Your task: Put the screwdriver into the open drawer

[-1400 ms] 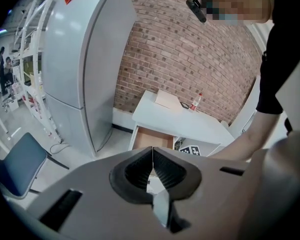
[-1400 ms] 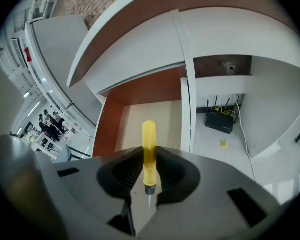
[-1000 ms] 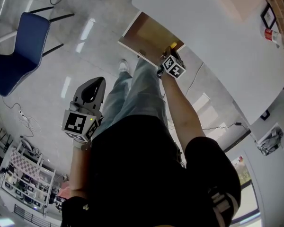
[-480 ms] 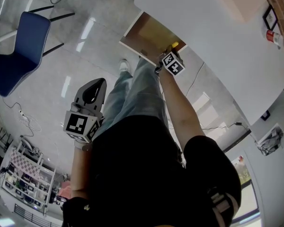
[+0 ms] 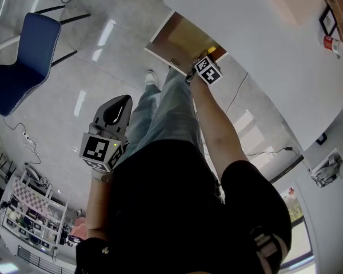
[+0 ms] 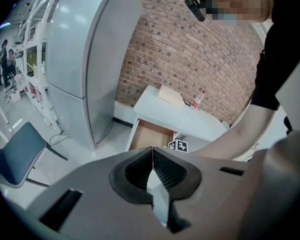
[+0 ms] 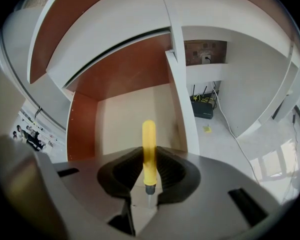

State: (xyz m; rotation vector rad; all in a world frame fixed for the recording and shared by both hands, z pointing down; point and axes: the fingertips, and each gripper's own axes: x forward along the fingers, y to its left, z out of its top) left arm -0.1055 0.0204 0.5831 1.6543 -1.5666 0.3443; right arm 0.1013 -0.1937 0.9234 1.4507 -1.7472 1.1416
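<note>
The right tongs (image 7: 149, 159) are clamped with their 2 ribbed pads on the slim screwdriver with the yellow plastic handle (image 7: 149, 145). Its handle points forward at the pale floor of the open brown wooden drawer (image 7: 121, 118), which sits under the white tabletop (image 5: 263, 44). The left tongs (image 6: 152, 156) are pressed together on nothing, held low at the person's side over the grey tiled floor (image 5: 74, 67), well apart from the drawer.

The screwdriver (image 7: 148, 144) has a yellow handle and a grey shank. The drawer (image 7: 125, 115) is tan inside with a red-brown side panel. The left tool (image 6: 152, 156) and right tool (image 7: 149, 158) are grey with black ribbed pads (image 6: 137, 171) and black-and-white square markers (image 5: 97, 148). The counter (image 5: 263, 44) is white. The chair (image 5: 23, 61) at upper left is blue.
</note>
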